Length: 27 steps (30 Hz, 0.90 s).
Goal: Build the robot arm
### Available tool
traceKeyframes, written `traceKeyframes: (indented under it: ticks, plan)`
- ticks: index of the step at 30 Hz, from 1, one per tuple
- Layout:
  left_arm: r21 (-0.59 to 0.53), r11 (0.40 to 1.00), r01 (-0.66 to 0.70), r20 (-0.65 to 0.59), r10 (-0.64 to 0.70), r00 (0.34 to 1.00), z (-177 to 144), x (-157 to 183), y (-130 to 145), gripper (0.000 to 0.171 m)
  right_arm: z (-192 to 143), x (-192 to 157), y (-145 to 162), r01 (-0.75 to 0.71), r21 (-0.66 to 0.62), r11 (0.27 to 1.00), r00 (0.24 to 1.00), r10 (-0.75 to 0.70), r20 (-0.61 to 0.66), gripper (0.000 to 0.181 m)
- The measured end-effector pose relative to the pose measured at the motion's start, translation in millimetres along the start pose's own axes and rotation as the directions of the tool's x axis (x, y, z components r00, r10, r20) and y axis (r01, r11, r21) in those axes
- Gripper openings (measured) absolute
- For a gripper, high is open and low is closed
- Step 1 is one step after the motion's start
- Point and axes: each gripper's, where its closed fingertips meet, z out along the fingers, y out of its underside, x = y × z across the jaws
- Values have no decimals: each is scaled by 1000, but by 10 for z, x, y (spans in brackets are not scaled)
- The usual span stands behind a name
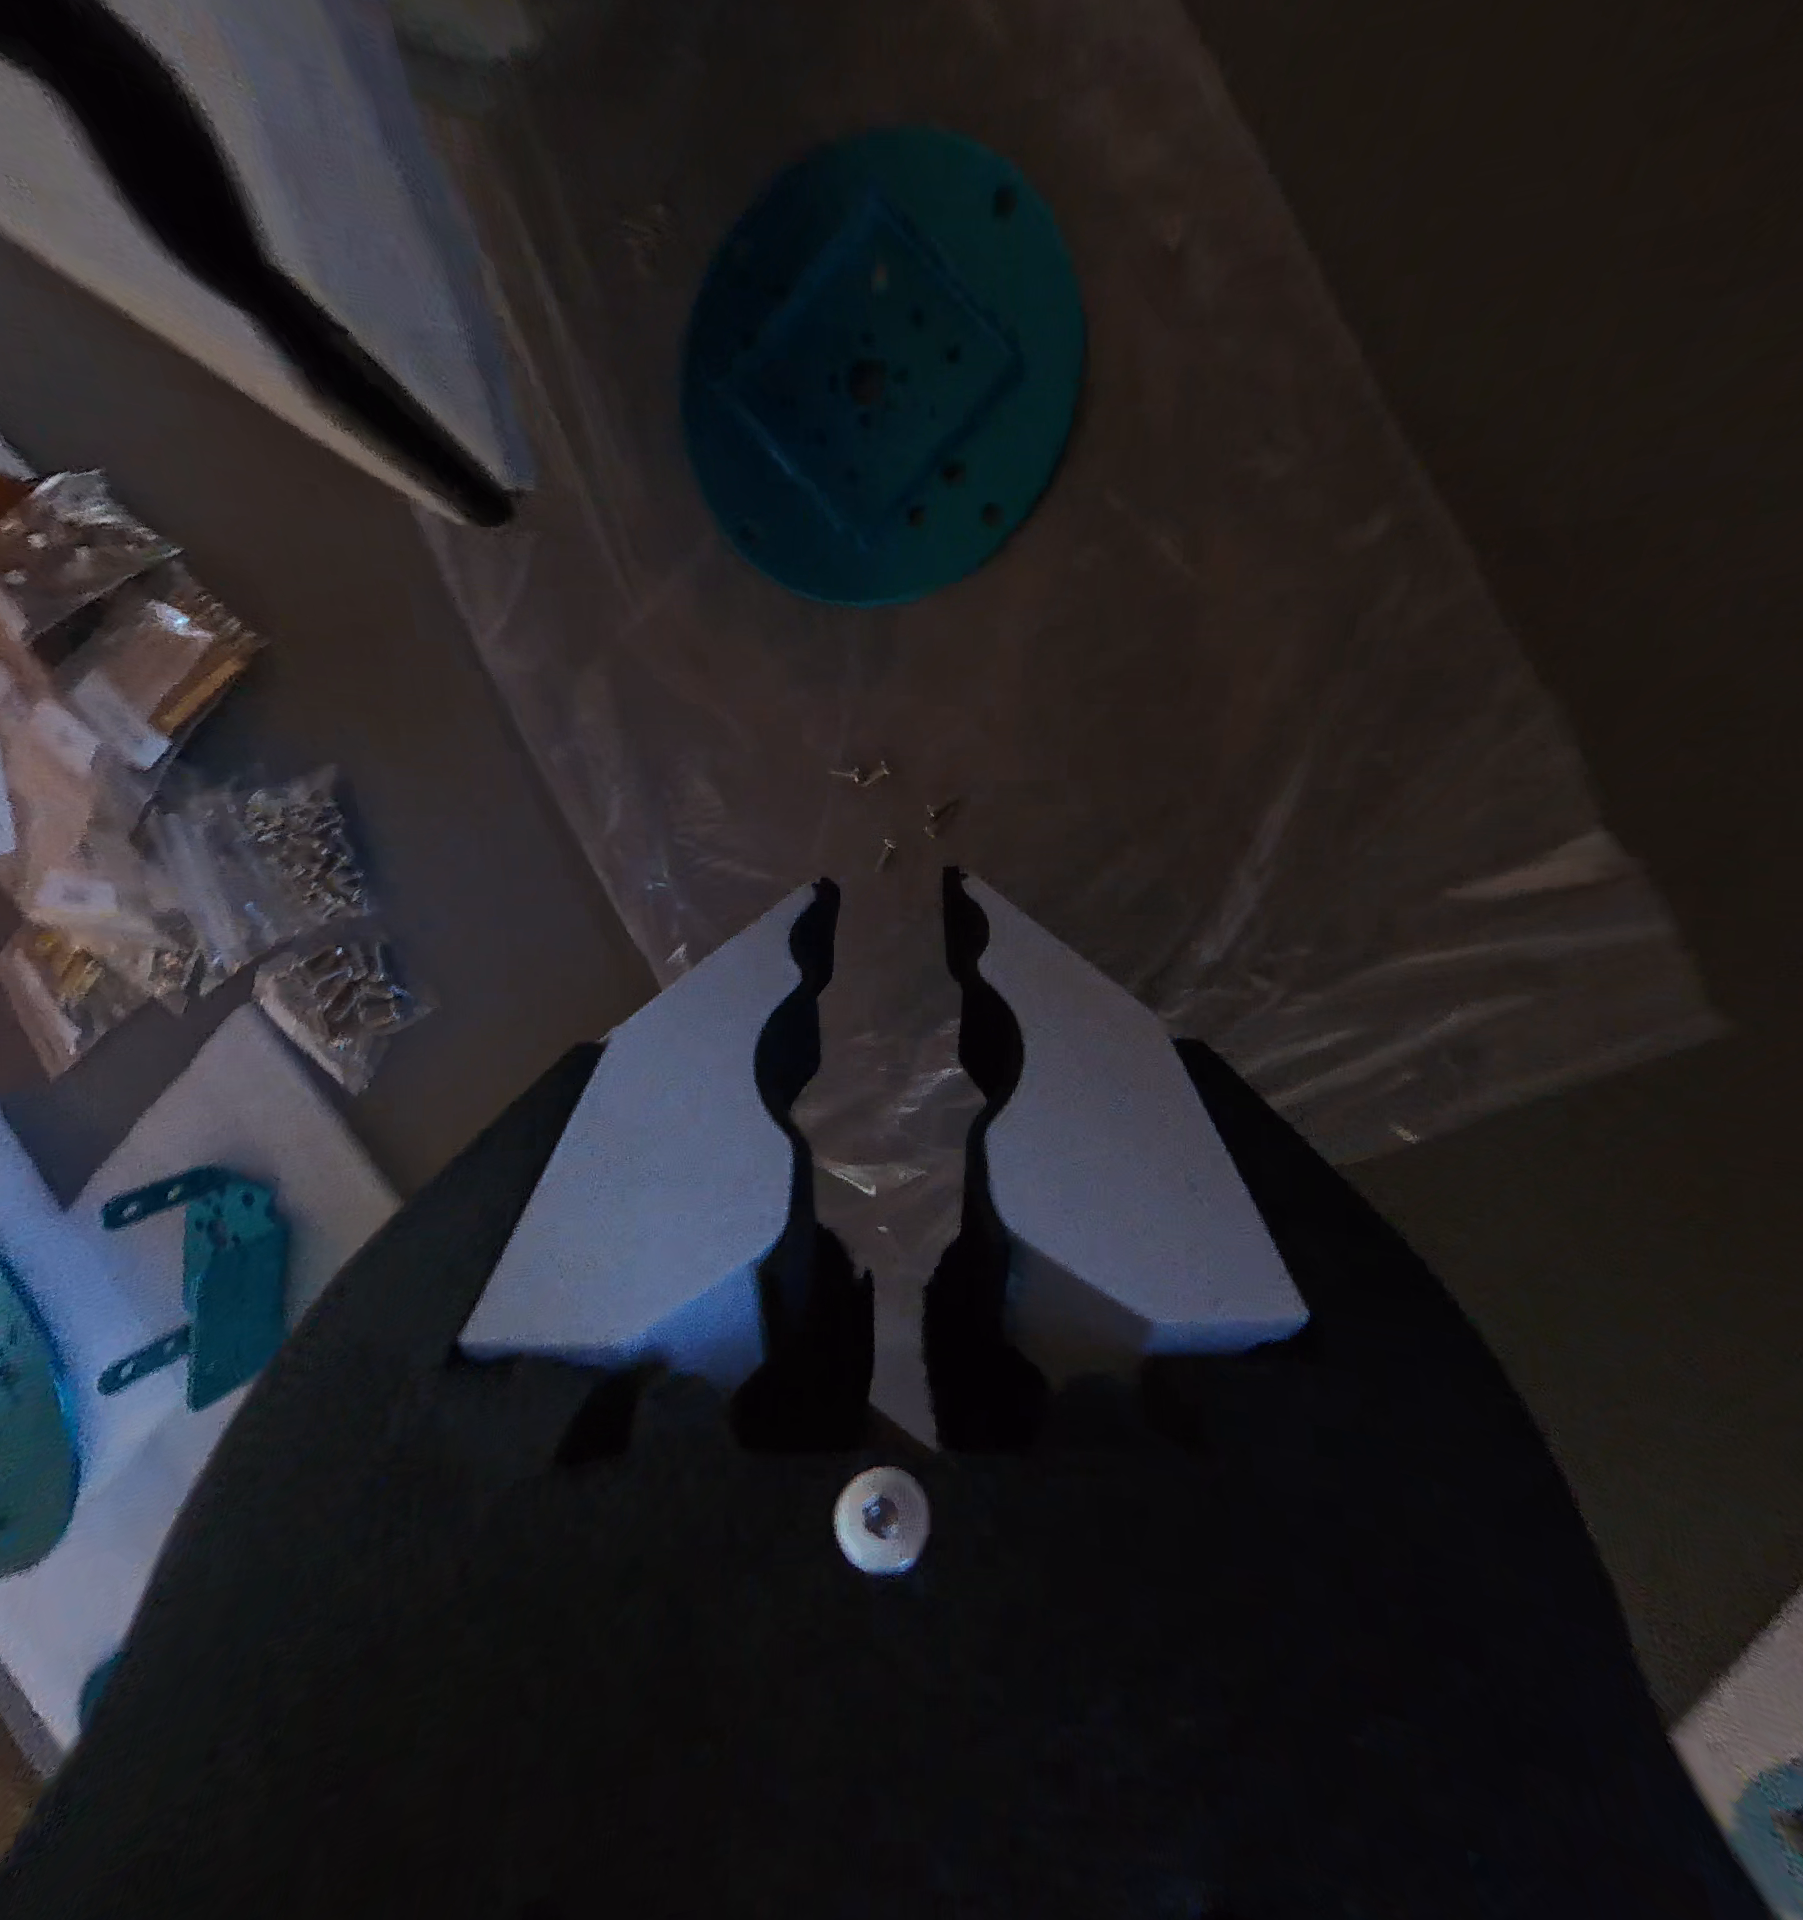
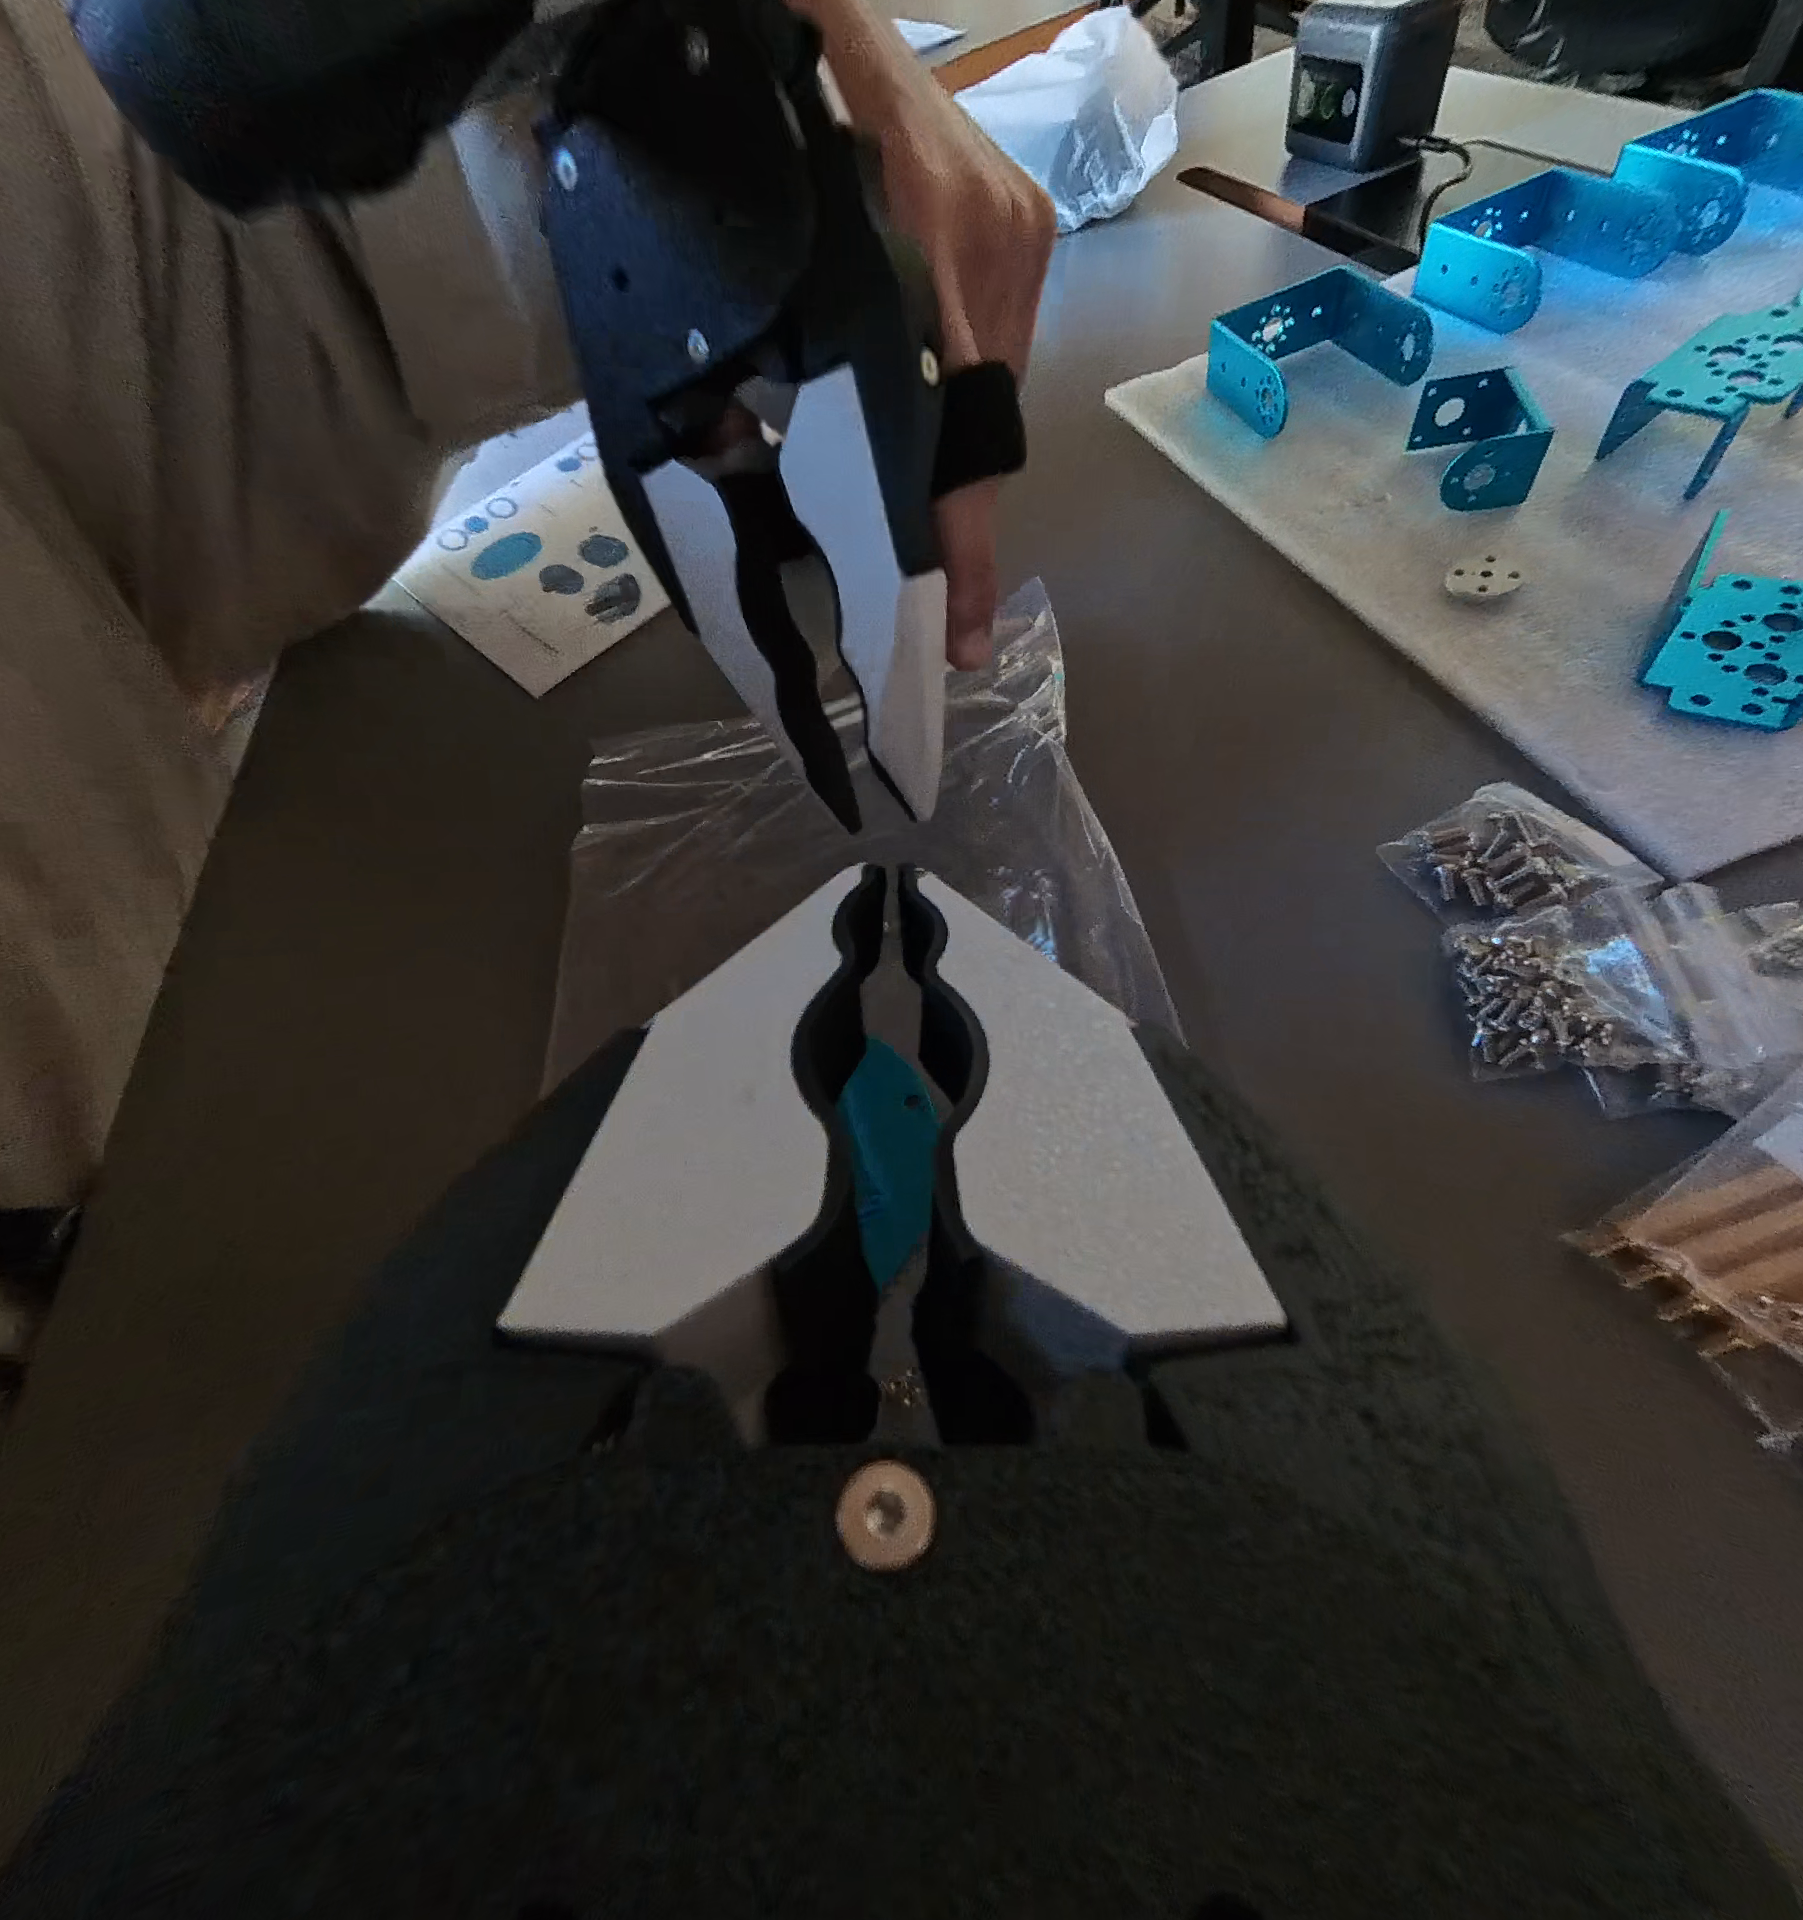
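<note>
Screws lie loose on clear plastic — left gripper poised above, narrowly parted, empty; right gripper nearly closed.

Both views are dim; the left wrist view is darkest and softly blurred. Light falls brightest on the white mat, glinting off the clear plastic bag left of it. Wide-angle distortion bends the edges.
</note>
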Motion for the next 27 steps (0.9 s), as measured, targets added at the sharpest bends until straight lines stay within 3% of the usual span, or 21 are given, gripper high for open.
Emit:
traceKeyframes:
  ticks: [3, 10, 27]
  plan:
    - [18, 998, -58, -64, 59, 996, 107, -6, 29, 19, -39, 24, 0, 3, -4, 1000, 1000, -3, 1, 2]
    - [76, 997, -34, -239, 52, 970, 175, -59, 1, 16, -100, 45, -69, -91, 56, 994, 994, 87, 66, 3]
    - [72, 995, -70, -200, 83, 976, 194, -18, -29, 9, -34, -8, -9, -99, 23, 995, 991, 96, 90, 4]
